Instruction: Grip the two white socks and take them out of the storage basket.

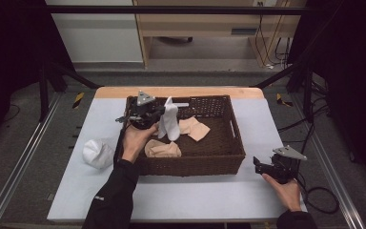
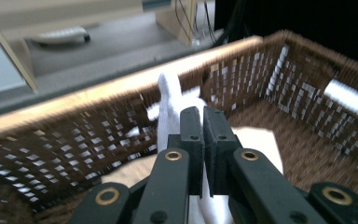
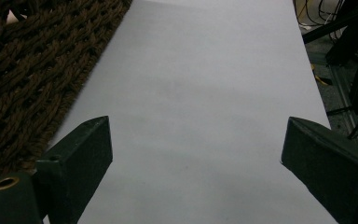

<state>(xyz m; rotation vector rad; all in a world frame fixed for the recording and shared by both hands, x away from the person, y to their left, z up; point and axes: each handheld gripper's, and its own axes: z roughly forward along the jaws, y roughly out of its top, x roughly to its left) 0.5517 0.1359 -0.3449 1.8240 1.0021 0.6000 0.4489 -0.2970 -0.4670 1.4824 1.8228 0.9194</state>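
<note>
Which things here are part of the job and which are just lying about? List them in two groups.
In the job:
- left tool, shut on the white sock
- basket, over which it hangs
- beige cloths in the basket
- white bundle left of the basket, probably

Lying about:
- right tool, open and idle on the table
- cabinet and floor cables behind

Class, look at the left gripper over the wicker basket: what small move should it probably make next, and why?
Probably lift a little higher and carry leftward. The left gripper is shut on the white sock, which hangs inside the basket; another white sock already lies on the table outside the basket's left wall.
</note>
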